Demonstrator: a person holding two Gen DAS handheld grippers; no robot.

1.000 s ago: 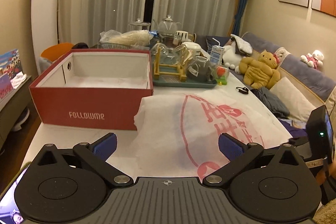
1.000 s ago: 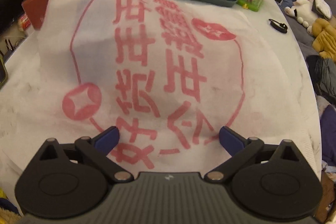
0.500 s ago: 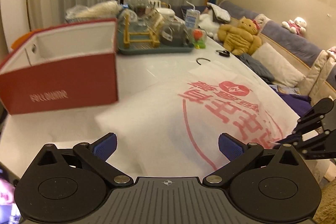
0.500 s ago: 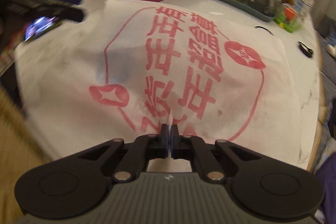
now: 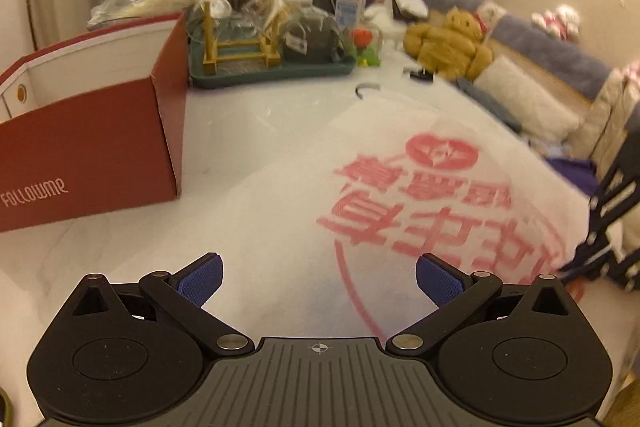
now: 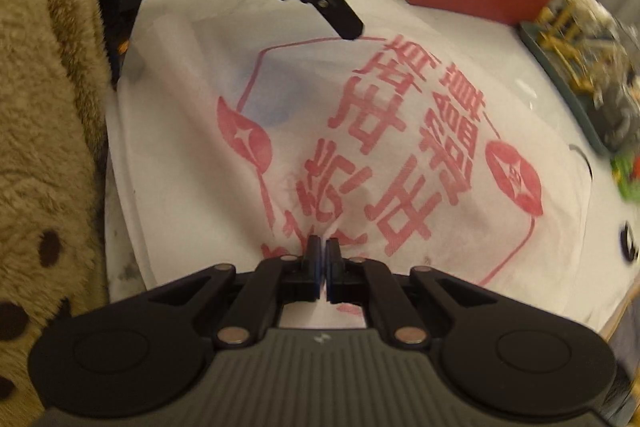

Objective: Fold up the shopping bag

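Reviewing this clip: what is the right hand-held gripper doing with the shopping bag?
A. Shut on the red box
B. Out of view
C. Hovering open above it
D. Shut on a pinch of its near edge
D: the right hand-held gripper has its pads closed together on a puckered fold of the white shopping bag.

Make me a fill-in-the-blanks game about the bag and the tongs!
1. The right tongs are pinched ____ on the shopping bag.
2. The left tongs are wide ____ above the bag.
3. The writing on the bag is the colour ____.
4. The box on the table says ____.

Missing words: shut; open; red; FOLLOWME
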